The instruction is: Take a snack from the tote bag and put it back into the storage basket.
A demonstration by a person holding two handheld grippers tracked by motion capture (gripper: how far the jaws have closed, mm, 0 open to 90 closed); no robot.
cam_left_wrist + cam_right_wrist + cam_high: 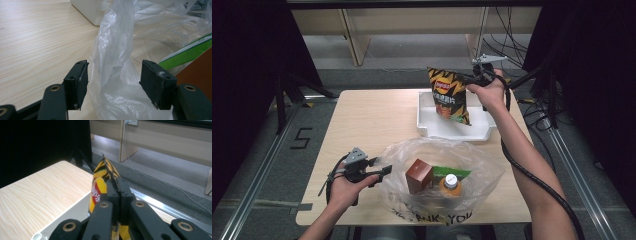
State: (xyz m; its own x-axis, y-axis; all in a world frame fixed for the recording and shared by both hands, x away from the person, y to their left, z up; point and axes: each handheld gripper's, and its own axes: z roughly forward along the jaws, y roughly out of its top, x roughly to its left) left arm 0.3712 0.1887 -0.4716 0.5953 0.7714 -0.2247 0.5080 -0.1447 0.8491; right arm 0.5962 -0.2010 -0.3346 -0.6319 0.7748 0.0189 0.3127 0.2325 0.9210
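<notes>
My right gripper (476, 76) holds a chip bag (449, 95) above the white tray (432, 127); my left gripper (379, 170) touches the plastic bag (477, 165).

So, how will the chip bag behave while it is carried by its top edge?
The chip bag hangs straight from the right gripper, pinched at its top seam, so it is probably light. It looks puffed, so it likely sways and could tip over when set in the white tray. Its glossy film may slip.

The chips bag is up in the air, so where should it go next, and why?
Probably lower it into the white tray. The right gripper pinches the chips bag by its top edge, and the bag hangs just over the tray. The left gripper waits open at the plastic bag, which holds a brown box and a bottle.
</notes>
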